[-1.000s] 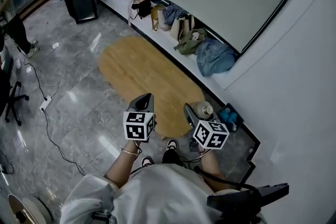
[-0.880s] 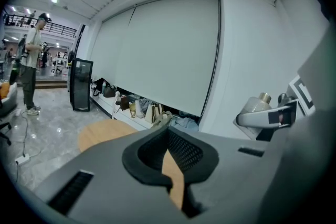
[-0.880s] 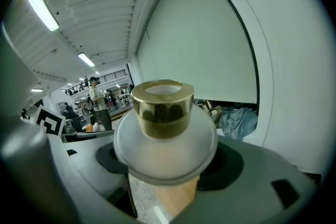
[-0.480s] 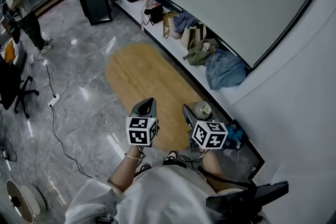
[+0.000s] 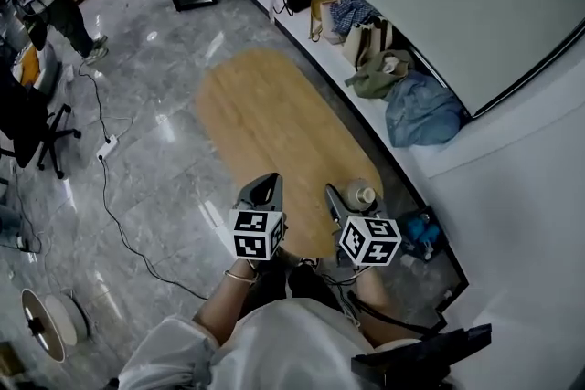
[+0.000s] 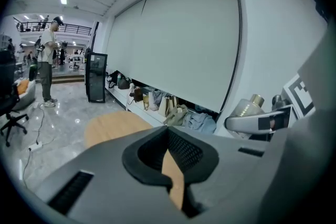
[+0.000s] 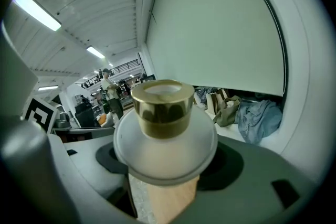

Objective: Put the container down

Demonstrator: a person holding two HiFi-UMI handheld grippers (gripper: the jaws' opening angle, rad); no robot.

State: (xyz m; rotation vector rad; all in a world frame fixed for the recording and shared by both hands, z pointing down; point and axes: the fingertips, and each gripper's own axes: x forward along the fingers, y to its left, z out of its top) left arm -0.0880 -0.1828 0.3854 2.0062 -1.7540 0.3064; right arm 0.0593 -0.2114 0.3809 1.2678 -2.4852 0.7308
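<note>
Frosted gold-capped container (image 7: 165, 131) still being carried, not yet lowered.
Being clamped by right gripper (image 5: 351, 195) above oval wooden table's (image 5: 265, 123) near end; left gripper (image 5: 262, 190) being held closed, empty.

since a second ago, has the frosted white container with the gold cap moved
No, not clearly: shut in the right gripper, the frosted container hangs over the oval wooden table's near right edge, as before.

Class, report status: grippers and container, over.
Left gripper shut, empty. Right gripper shut on frosted white, gold-capped container, over oval wooden table. Nothing in the way.
</note>
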